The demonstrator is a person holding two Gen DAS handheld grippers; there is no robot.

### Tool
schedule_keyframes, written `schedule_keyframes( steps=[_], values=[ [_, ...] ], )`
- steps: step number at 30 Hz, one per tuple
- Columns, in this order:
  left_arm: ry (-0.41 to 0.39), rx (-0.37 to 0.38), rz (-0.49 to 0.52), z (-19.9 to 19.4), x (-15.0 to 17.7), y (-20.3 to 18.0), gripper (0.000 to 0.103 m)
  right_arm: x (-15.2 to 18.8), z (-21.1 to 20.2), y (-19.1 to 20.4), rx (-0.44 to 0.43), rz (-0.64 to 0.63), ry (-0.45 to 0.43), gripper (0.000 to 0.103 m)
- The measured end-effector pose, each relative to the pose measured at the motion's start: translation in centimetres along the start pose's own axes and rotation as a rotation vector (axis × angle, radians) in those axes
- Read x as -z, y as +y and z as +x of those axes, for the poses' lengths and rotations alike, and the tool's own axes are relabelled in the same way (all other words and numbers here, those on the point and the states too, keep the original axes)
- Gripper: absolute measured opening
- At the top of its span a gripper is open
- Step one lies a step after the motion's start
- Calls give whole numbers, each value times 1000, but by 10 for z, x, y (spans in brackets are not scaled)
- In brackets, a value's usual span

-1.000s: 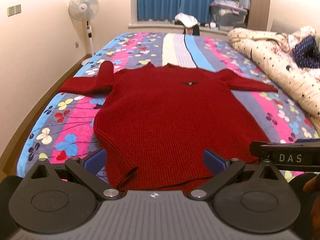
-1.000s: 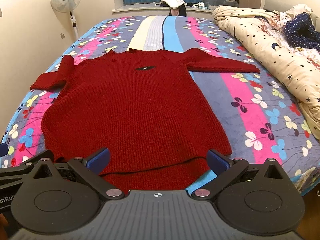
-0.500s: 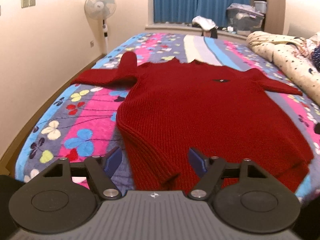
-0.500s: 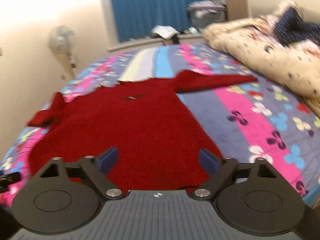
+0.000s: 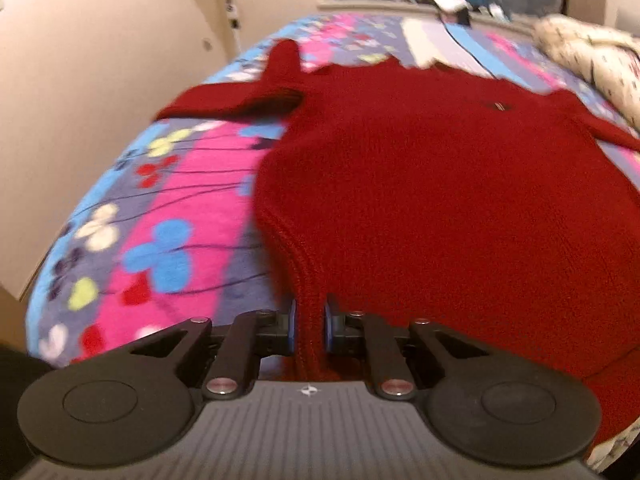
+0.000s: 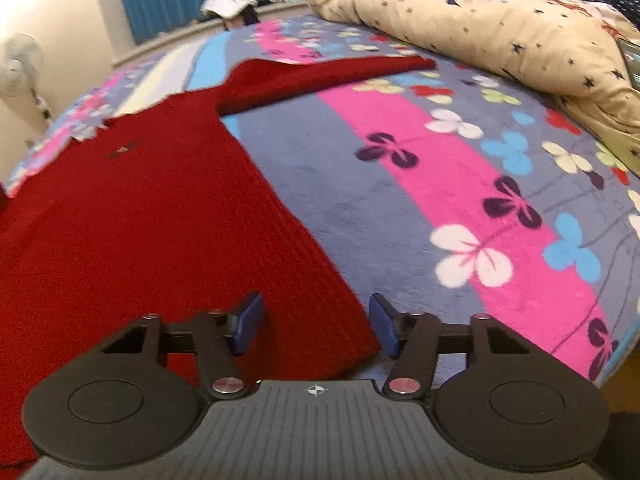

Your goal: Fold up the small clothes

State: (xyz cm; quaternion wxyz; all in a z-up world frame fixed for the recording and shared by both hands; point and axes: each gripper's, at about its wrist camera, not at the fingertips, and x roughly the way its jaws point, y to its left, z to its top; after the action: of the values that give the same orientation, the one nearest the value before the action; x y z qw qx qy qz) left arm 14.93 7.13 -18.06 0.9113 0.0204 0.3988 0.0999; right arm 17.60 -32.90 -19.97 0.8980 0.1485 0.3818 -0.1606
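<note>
The sweater (image 5: pixel 440 184) lies flat on the bed (image 6: pixel 400 208), a red ribbed knit that fills the centre and right of the left wrist view and the left half of the right wrist view. One sleeve runs toward the upper left of the left view; the other reaches toward the upper centre of the right view. A small dark label sits on the chest.

The left gripper (image 5: pixel 308 326) has its jaws clamped on a pinch of the hem corner — the knit stands up in a narrow ridge between the blue pads. The right gripper (image 6: pixel 316 326) has its jaws apart, straddling the other hem corner, which lies between them and looks not yet gripped.

This looks like the grasping step ahead of a first fold. The next move likely calls for the right jaws to close on their corner, then both to lift evenly and carry the hem toward the collar. The knit is thick and stretchy, so an uneven pull could skew it.

The bedcover is fleecy, striped pink, blue and grey with flowers; a star-printed quilt (image 6: pixel 500 28) is bunched at the upper right — well apart from the sweater.
</note>
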Motion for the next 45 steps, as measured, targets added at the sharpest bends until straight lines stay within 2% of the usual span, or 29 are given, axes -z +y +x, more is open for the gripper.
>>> schedule_keyframes(
  steps=[3, 4, 5, 7, 9, 10, 13, 14, 16, 17, 18, 19, 20, 23, 26, 28, 31, 34, 36, 38, 40, 43, 45],
  values=[
    [-6, -37, -61, -13, 13, 27, 13, 2, -2, -5, 7, 26, -8, 32],
    [2, -26, -97, -14, 14, 36, 13, 2, -2, -7, 17, 33, -15, 24],
    [4, 0, -133, -14, 15, 43, 13, 2, -2, -9, 19, 43, -20, 21],
    [3, 27, -143, -13, 14, 45, 15, 2, -1, -13, 17, 63, -22, 21],
    [-10, 37, -124, -6, 12, 42, 36, 2, -1, -13, 14, 66, -16, 23],
    [-10, 36, -114, 0, 11, 42, 40, 2, 0, -13, 14, 61, -13, 25],
    [29, 59, -123, 13, 12, 41, 42, 4, 3, -13, 16, 54, -12, 35],
    [35, 70, -138, 17, 12, 43, 42, 4, 4, -14, 9, 58, -10, 35],
    [30, 86, -147, 20, 12, 46, 32, 4, 4, -17, -8, 65, -8, 34],
    [22, 88, -142, 19, 12, 46, 14, 4, 3, -18, -14, 67, -8, 28],
    [9, 84, -130, 17, 11, 46, 12, 5, 2, -19, -23, 67, -10, 24],
    [-2, 82, -123, 15, 11, 46, 12, 4, 0, -18, -25, 58, -16, 13],
    [-19, 83, -123, 11, 11, 47, 11, 4, -2, -17, -25, 49, -25, 11],
    [-89, 88, -128, -7, 10, 54, 10, 2, -19, -17, -45, 52, -74, 9],
    [-159, 99, -118, -28, 7, 60, 10, -3, -51, -22, -70, 54, -156, 7],
    [-178, 106, -117, -40, 7, 65, 10, -4, -74, -26, -83, 53, -191, 5],
    [-147, 102, -128, -52, 13, 70, 10, -1, -95, -39, -74, 70, -192, 5],
    [-89, 108, -135, -52, 21, 74, 10, 3, -93, -58, -82, 111, -124, 5],
    [4, 109, -88, -37, 22, 67, 11, 6, -78, -61, -77, 88, -44, 5],
    [86, 74, -105, -23, 24, 63, 12, 10, -65, -57, -22, 58, 13, 7],
    [40, 46, -96, -31, 22, 60, 12, 9, -66, -53, 11, 54, -6, 9],
    [-92, 25, -15, -53, 18, 45, 14, 6, -84, -41, -25, 19, -117, 14],
    [-114, 46, 35, -57, 19, 35, 15, 8, -88, -25, -60, -46, -143, 28]
  ],
)
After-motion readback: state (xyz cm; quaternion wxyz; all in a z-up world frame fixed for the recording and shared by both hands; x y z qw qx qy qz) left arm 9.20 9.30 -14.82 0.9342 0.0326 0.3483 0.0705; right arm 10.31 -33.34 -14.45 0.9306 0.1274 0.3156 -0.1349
